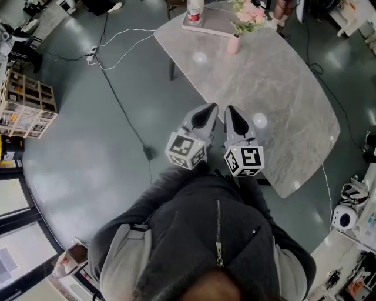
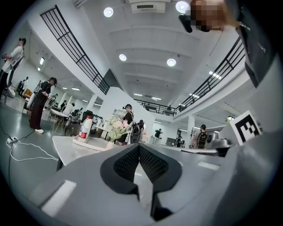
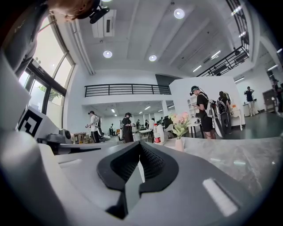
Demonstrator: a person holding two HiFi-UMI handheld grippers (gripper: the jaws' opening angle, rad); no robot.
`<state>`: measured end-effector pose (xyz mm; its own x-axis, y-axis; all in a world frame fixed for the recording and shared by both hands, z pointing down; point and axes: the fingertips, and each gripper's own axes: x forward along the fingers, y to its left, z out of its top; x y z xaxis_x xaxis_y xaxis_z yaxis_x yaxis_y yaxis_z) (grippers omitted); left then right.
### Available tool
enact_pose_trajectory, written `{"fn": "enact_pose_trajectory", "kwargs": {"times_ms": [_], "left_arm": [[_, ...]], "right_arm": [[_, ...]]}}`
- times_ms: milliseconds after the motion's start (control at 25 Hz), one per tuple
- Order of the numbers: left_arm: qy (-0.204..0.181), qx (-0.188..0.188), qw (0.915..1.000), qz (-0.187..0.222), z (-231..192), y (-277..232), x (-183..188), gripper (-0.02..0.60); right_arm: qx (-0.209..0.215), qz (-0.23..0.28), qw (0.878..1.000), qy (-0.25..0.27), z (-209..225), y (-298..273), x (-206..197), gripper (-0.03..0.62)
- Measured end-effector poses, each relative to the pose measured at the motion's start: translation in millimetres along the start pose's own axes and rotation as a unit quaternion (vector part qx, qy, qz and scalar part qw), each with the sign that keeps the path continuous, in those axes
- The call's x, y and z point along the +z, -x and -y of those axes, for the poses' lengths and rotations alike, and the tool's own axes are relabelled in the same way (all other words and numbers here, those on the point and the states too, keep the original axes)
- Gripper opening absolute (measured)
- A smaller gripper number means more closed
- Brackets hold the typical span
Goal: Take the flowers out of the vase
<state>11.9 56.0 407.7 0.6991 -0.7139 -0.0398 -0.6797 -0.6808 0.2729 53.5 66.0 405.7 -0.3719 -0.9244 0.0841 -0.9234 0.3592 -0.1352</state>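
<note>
A small pink vase point(image 1: 234, 44) with pale pink flowers point(image 1: 249, 14) stands at the far end of the grey marble table point(image 1: 282, 100). Both grippers are held side by side, level, over the table's near edge, far short of the vase. My left gripper point(image 1: 205, 110) is shut with nothing in it. My right gripper point(image 1: 232, 111) is also shut and empty. In the left gripper view the flowers point(image 2: 116, 130) show small beyond the jaws of the left gripper point(image 2: 139, 148). In the right gripper view the vase point(image 3: 179, 144) and flowers point(image 3: 180, 123) stand to the right of the right gripper point(image 3: 140, 148).
A tray point(image 1: 208, 26) with a red-capped bottle point(image 1: 194, 10) sits left of the vase. White and black cables point(image 1: 117, 53) cross the floor left of the table. A wooden crate point(image 1: 26, 100) stands at far left. Several people point(image 3: 201, 110) stand beyond the table.
</note>
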Motion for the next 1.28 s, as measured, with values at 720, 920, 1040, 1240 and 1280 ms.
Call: {"fn": "enact_pose_trajectory", "kwargs": {"times_ms": [720, 920, 1040, 1240, 1280], "left_arm": [[0.014, 0.01, 0.9997, -0.016, -37.3, -1.6, -3.9, 0.009], [0.019, 0.017, 0.9994, -0.022, -42.5, 2.5, -12.2, 0.009], [0.02, 0.02, 0.9993, -0.024, -46.4, -0.4, -15.1, 0.009], [0.018, 0.017, 0.9994, -0.027, -57.0, -15.3, -12.4, 0.009], [0.018, 0.015, 0.9994, -0.026, -59.1, -19.1, -10.4, 0.009]], "right_arm": [[0.006, -0.02, 1.0, -0.003, -8.7, -41.1, -9.8, 0.003], [0.016, -0.029, 0.999, -0.009, -14.3, -46.4, -19.5, 0.003], [0.019, -0.033, 0.999, -0.012, -12.1, -50.8, -23.4, 0.005], [0.012, -0.031, 0.999, -0.013, 3.9, -67.3, -17.8, 0.003], [0.008, -0.029, 0.999, -0.012, 8.7, -71.2, -14.4, 0.005]]}}
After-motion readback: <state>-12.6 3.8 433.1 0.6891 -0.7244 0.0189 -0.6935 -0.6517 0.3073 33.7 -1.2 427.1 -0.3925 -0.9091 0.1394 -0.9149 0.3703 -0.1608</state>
